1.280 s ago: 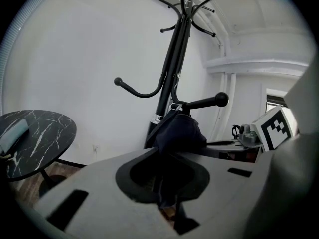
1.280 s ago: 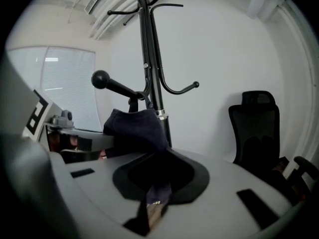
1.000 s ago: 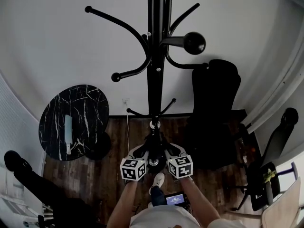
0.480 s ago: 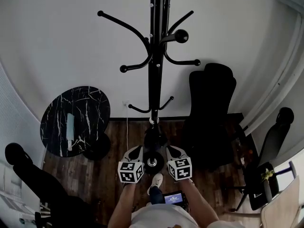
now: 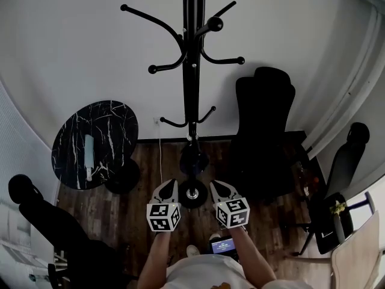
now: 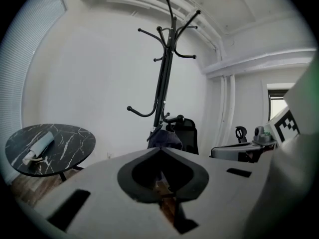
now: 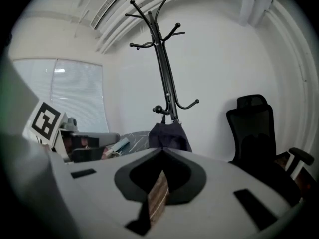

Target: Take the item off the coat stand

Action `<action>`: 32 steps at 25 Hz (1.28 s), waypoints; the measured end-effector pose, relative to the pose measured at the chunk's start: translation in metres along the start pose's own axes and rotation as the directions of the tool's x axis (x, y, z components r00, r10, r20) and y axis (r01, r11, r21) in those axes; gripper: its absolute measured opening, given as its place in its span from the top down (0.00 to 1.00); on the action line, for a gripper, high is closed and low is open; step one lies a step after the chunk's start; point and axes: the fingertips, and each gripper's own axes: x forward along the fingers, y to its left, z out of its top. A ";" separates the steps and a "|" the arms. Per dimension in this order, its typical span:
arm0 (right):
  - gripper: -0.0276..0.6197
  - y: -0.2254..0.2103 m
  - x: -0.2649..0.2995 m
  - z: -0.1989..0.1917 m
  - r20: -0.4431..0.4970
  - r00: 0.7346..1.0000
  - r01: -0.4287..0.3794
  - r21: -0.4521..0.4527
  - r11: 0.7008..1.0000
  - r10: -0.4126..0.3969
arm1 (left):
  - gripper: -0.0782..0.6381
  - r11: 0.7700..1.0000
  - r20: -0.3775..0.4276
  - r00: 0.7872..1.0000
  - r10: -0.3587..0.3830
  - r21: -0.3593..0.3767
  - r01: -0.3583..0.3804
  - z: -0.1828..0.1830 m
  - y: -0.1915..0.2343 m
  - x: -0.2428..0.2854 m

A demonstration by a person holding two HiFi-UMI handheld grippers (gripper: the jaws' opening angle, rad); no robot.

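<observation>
Head view: high, looking steeply down. Gripper views: low, near level, well back. All three share coat stand (image 5: 191, 71).

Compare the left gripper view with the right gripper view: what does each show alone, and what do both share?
Only the left gripper view: the marker cube on the right gripper. Only the right gripper view: the marker cube on the left gripper. Both: the coat stand, the dark item hanging low on it, the black chair, the marble table, and each gripper's own jaws, just closed together on nothing.
</observation>
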 end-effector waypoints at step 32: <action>0.94 0.051 -0.147 0.012 0.140 0.990 0.012 -0.118 0.993 0.004 | 0.86 0.997 0.125 0.991 -0.058 0.061 0.050 0.008 -0.108 -0.117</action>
